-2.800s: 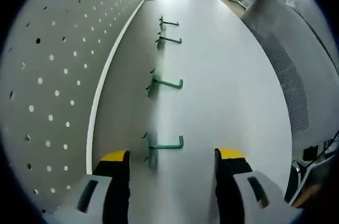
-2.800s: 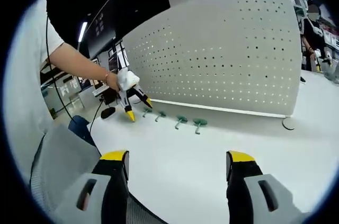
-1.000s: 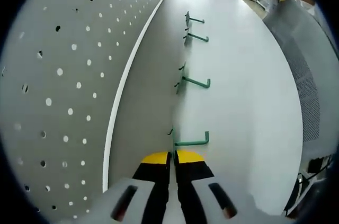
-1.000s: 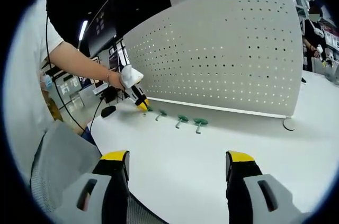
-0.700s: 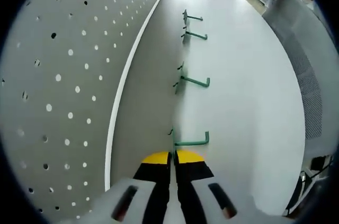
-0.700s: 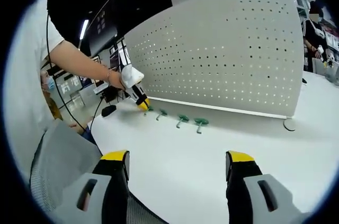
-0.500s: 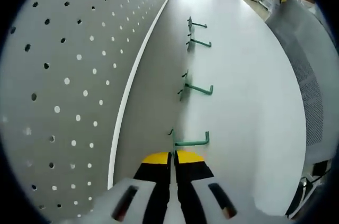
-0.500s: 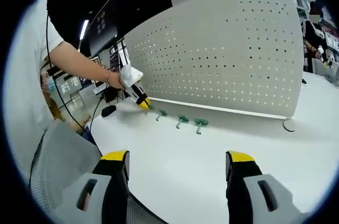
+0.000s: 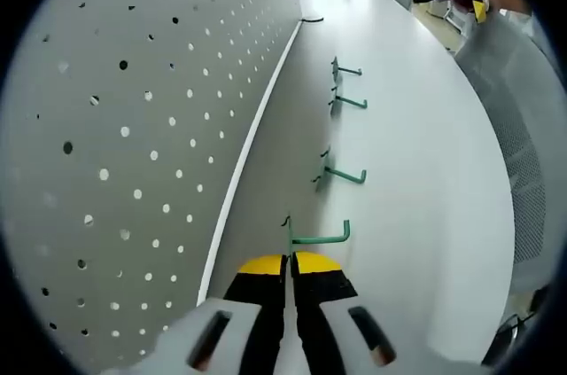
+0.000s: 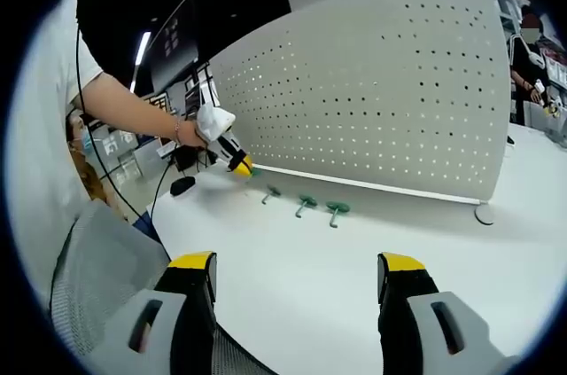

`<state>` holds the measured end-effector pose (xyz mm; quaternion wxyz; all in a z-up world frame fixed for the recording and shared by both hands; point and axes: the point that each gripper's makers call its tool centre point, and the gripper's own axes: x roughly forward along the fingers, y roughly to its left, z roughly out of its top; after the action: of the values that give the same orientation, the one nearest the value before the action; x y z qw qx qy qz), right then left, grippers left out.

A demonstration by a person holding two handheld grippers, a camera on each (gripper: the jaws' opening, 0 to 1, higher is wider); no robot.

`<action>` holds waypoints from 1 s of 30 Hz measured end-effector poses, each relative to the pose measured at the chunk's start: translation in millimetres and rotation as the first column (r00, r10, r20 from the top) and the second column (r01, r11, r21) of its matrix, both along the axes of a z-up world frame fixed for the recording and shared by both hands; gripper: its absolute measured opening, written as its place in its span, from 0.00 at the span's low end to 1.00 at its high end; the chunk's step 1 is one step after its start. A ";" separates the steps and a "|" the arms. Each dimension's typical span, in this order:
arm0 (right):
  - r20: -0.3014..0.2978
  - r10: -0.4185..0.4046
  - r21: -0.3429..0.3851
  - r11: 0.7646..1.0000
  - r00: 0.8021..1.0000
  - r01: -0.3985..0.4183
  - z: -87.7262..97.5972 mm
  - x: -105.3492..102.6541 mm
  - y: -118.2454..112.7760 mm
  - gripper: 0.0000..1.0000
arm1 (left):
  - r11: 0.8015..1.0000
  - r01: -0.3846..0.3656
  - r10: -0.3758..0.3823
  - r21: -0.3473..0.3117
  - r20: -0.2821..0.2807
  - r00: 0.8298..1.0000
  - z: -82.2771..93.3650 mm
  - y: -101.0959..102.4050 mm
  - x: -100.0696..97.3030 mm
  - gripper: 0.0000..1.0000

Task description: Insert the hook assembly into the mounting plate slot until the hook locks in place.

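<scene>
My left gripper (image 9: 291, 258) is shut on the back end of a green hook (image 9: 321, 236), whose arm points right, away from the white perforated mounting plate (image 9: 133, 127). Three more green hooks (image 9: 342, 175) lie in a row on the white table (image 9: 416, 180) farther ahead. In the right gripper view, a hand holds the left gripper (image 10: 237, 164) with the green hook (image 10: 253, 171) just off the table, close to the plate (image 10: 381, 100). The other hooks (image 10: 306, 203) lie to its right. My right gripper (image 10: 297, 269) stands open and empty over the table's near edge.
A grey mesh chair back (image 9: 527, 136) borders the table's far side, also low left as the chair back (image 10: 97, 277). A dark cable loop (image 9: 310, 19) lies at the plate's foot. A black mouse-shaped object (image 10: 182, 185) sits past the left hand. People stand behind (image 10: 529, 47).
The left gripper, open around the nearest hook 2.8 s ago, has shut on it and lifted it slightly toward the plate. The right gripper has stayed open and still.
</scene>
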<state>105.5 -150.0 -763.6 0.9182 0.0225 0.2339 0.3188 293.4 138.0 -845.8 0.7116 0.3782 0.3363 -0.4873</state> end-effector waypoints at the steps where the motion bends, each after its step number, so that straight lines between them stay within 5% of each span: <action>1: 0.002 0.000 -0.001 1.000 1.000 0.000 0.4 0.3 -0.3 0.71 | 1.000 -0.002 0.002 -0.005 0.006 1.000 1.4 -0.6 0.3 0.02; 14: 0.017 -0.001 0.019 1.000 1.000 0.001 6.0 2.5 1.4 0.71 | 0.986 -0.088 0.093 -0.139 0.032 0.995 19.8 -4.9 -2.2 0.02; 27: 0.037 -0.001 0.029 1.000 0.999 0.000 12.7 3.7 1.5 0.71 | 0.947 -0.163 0.185 -0.276 0.054 0.981 47.6 -16.3 -7.5 0.01; 30: 0.045 -0.003 0.031 1.000 0.999 0.001 14.5 4.0 1.7 0.71 | 0.925 -0.190 0.217 -0.329 0.046 0.975 54.4 -19.8 -8.8 0.01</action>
<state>109.6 -148.3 -749.2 0.9231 0.0295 0.2082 0.3218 284.6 118.3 -791.4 0.8238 0.2393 0.2602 -0.4431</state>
